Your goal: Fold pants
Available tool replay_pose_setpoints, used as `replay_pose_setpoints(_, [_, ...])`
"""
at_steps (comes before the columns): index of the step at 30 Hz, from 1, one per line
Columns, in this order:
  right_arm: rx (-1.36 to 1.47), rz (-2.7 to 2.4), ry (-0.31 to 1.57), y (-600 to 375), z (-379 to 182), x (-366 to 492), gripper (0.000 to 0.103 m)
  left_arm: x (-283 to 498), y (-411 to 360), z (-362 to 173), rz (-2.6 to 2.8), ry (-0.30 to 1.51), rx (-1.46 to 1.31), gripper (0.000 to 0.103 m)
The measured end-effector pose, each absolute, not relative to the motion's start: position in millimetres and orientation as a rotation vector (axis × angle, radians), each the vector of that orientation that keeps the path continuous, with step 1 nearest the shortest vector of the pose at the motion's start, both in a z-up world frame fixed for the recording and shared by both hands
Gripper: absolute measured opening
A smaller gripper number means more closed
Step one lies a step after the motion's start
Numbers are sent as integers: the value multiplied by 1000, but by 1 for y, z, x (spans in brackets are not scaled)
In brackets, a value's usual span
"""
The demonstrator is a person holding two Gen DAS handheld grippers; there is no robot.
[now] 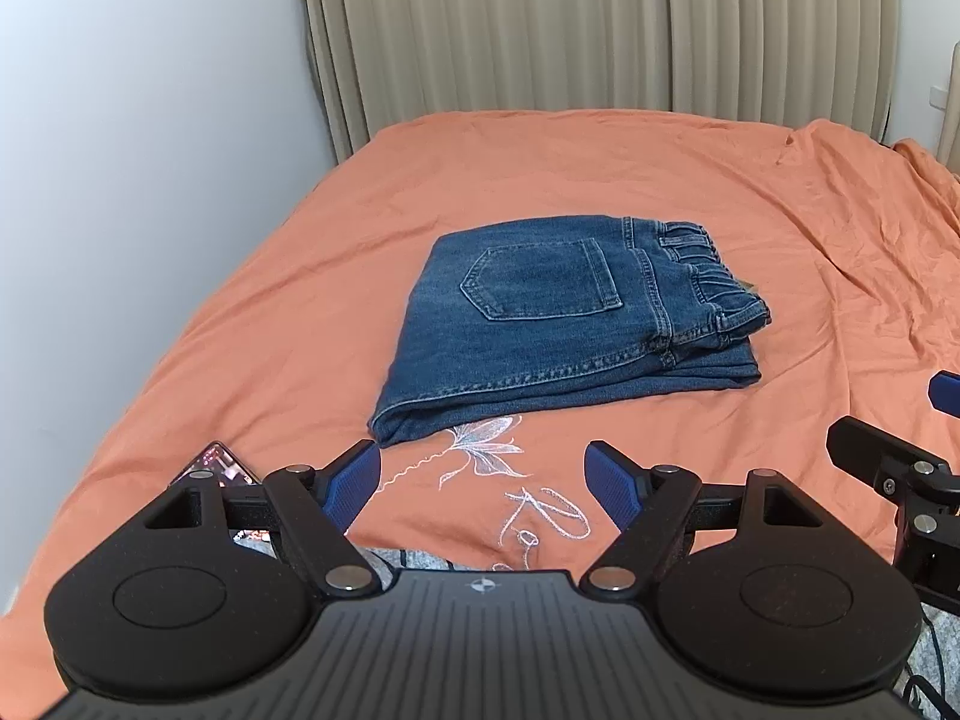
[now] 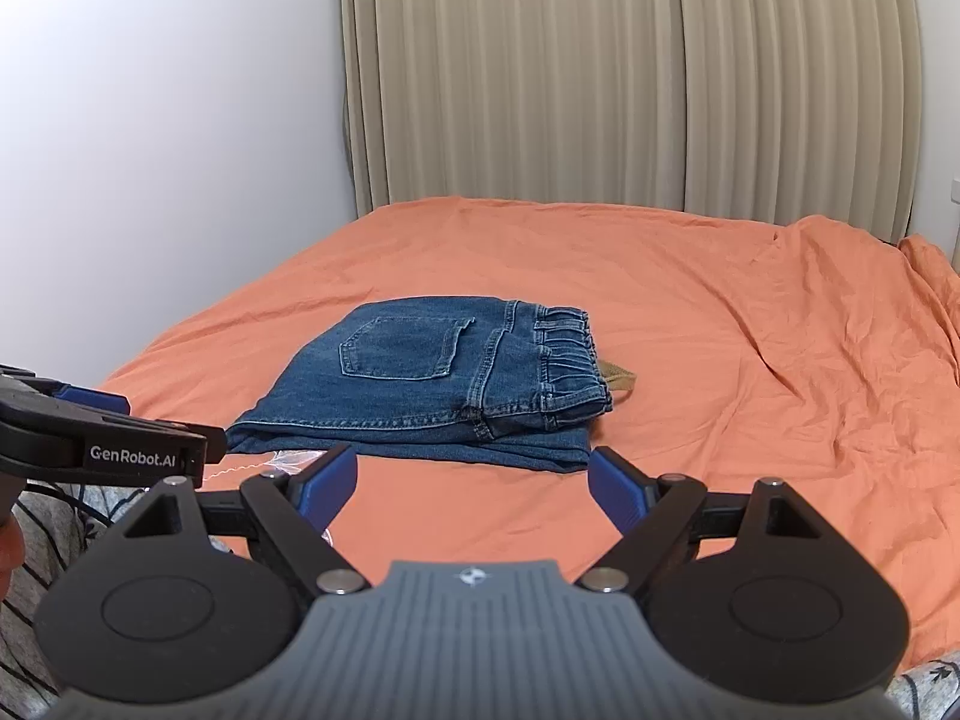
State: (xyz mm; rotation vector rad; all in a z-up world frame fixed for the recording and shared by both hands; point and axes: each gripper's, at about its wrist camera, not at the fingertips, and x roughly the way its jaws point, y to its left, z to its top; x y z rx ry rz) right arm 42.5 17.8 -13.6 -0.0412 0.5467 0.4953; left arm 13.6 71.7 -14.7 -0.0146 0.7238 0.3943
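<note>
Left wrist view: the left gripper (image 1: 483, 483) hangs with its jaws spread wide and nothing between them, low over the near part of the bed. Its blue fingers (image 1: 351, 480) carry ribbed pads, mounted on matte black arms. The right gripper (image 2: 474, 486) is likewise wide open and empty, held beside the left one and short of the cloth.

Just beyond both grippers lie the jeans (image 1: 558, 312), folded into a compact, roughly square stack on the orange bedsheet (image 1: 750, 192). A back pocket (image 1: 540, 279) faces up, and the gathered elastic waistband (image 1: 708, 276) sits at the right edge of the stack; the rounded fold runs along the left. A small tan tab (image 2: 621, 381) pokes out from under the waistband.

Judging by the layers, the folding looks finished or nearly so. Denim is thick and fairly heavy, soft but with enough body to keep a crease; it should not slip on ribbed pads. The best hold would be at the stacked corners of the near edge, pinching all layers together so the upper ones do not slide.

The sheet is thin, wrinkled cotton-like cloth with white embroidery (image 1: 486, 450) near the grippers. A phone (image 1: 213, 465) lies at the left, and pleated beige curtains (image 1: 540, 30) hang behind the bed.
</note>
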Motion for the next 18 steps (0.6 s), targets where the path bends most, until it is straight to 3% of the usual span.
replay_pose_setpoints(18, [-40,494,532,17,-10,38,81,11,70,-6,373,679,-25,90])
